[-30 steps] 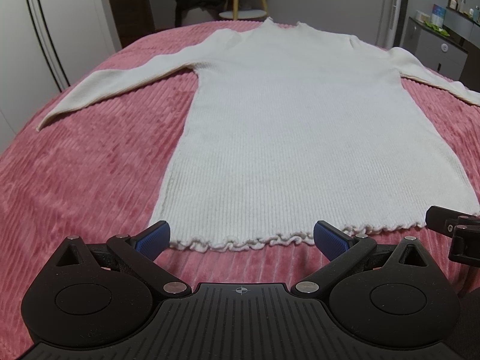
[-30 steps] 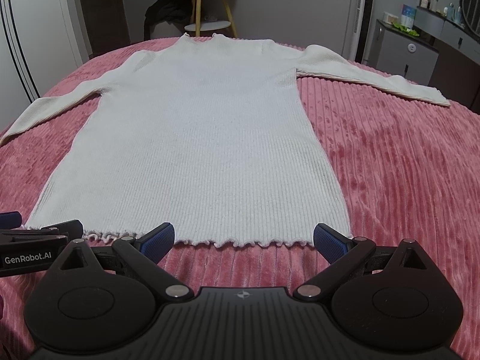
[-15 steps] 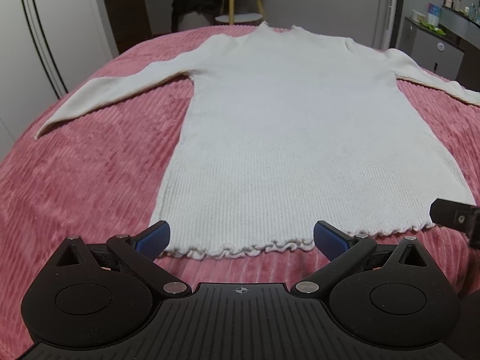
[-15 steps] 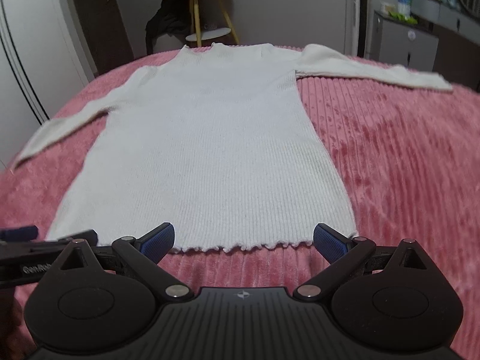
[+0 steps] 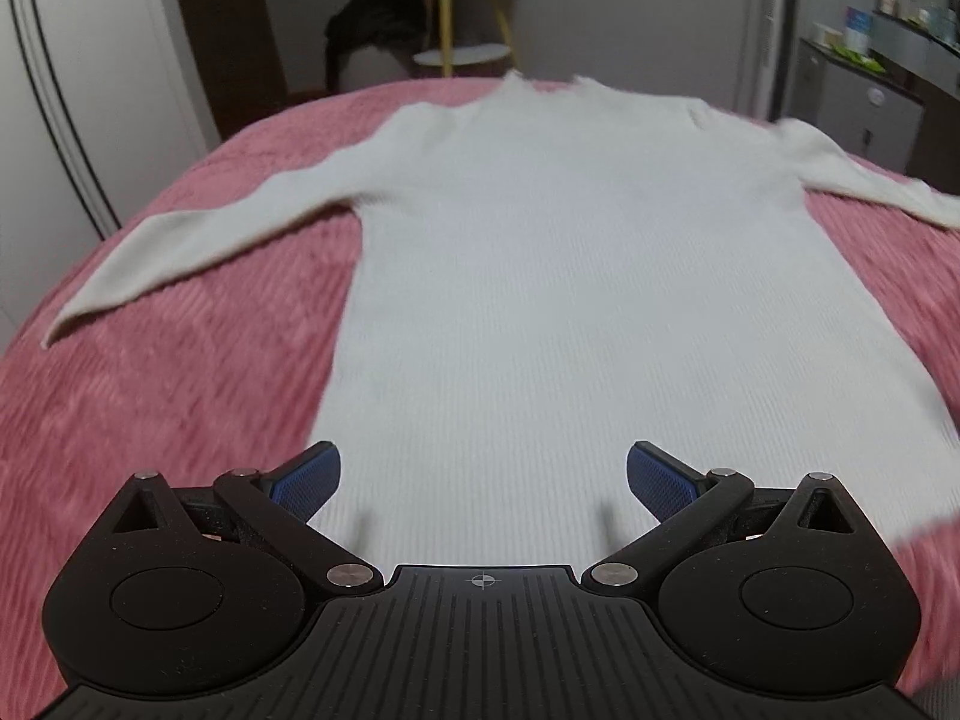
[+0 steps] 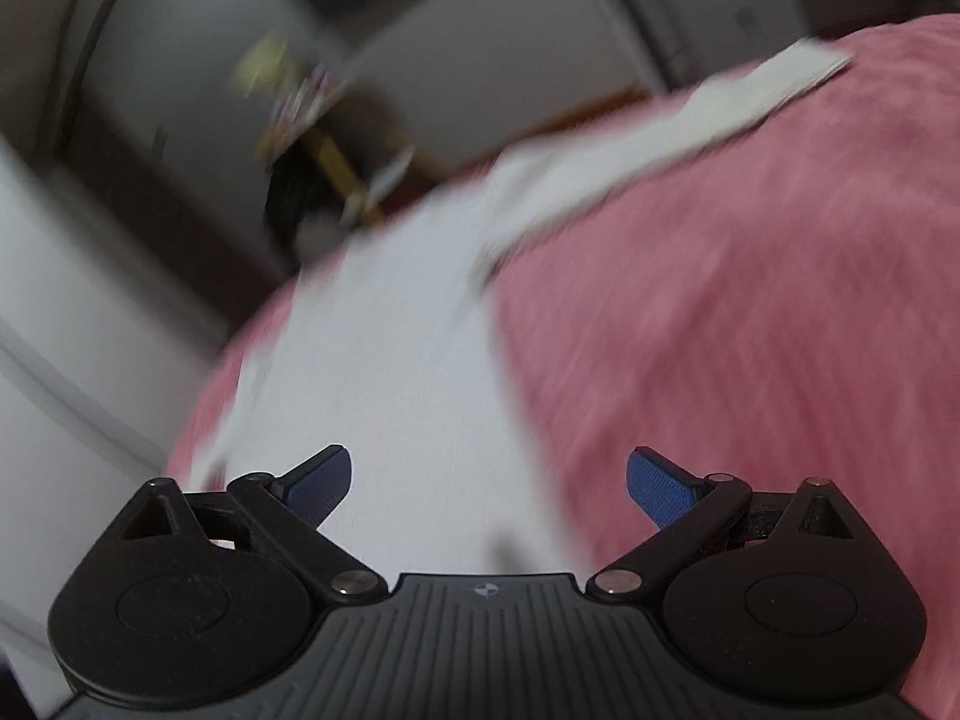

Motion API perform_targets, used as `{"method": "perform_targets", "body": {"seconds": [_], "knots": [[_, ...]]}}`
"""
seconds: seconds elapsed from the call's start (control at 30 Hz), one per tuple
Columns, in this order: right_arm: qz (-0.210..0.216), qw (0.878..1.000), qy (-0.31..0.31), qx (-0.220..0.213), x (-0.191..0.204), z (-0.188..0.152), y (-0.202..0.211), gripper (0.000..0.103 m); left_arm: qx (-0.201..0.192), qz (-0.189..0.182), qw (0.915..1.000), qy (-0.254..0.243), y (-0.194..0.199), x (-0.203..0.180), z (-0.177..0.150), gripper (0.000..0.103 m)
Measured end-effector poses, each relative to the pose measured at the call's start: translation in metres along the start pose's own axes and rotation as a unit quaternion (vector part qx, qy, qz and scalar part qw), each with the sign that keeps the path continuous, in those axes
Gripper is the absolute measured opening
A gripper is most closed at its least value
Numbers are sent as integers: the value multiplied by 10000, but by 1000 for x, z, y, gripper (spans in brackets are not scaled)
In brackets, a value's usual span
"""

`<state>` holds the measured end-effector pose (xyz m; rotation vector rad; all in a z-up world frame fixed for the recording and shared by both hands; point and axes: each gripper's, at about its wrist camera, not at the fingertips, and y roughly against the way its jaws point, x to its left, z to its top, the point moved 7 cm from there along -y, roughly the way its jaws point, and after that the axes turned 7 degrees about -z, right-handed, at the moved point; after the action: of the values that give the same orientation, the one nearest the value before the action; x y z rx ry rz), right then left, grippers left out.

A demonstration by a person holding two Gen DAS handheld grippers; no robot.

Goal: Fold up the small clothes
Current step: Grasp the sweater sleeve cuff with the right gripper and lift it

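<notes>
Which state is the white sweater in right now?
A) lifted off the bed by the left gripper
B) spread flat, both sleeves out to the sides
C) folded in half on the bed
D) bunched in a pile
B: the white sweater lies flat on the pink bedspread with sleeves out to both sides, and the left gripper is open and holds nothing.

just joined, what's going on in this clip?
A person holds a gripper in each hand over a white ribbed long-sleeved sweater spread flat, sleeves out, on a pink ribbed bedspread. No fold has been made. The left gripper is open above the sweater's lower part. The right gripper is open too, with nothing between its fingers; its view is tilted and motion-blurred, facing the sweater's right side.
</notes>
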<state>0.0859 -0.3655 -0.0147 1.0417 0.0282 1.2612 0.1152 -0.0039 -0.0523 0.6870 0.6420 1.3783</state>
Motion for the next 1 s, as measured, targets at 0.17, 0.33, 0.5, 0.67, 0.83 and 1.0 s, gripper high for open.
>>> {"method": "perform_targets", "body": {"seconds": [0.17,0.33,0.5,0.67,0.83,1.0], "knots": [[-653,9915,-928,-641,-86,110,-39,40,-229,10,9990,388,-41,2,38,103],[-1330,9739,-1560,-975,-155,185,-82,16,-209,174,9990,359,-86,-10,64,103],[-1625,9605,-2005,-1044,-199,220,-116,17,-9,215,9993,311,-117,-20,67,103],[-1657,9541,-2292,-981,-227,229,-140,18,-5,163,9996,245,-126,-27,66,103],[-1749,9561,-2085,-1089,-227,234,-153,7,-31,69,9990,436,-124,-20,67,103],[-1921,9695,-550,-1417,-157,241,-143,6,-221,228,9986,433,-105,-9,76,103]]}}
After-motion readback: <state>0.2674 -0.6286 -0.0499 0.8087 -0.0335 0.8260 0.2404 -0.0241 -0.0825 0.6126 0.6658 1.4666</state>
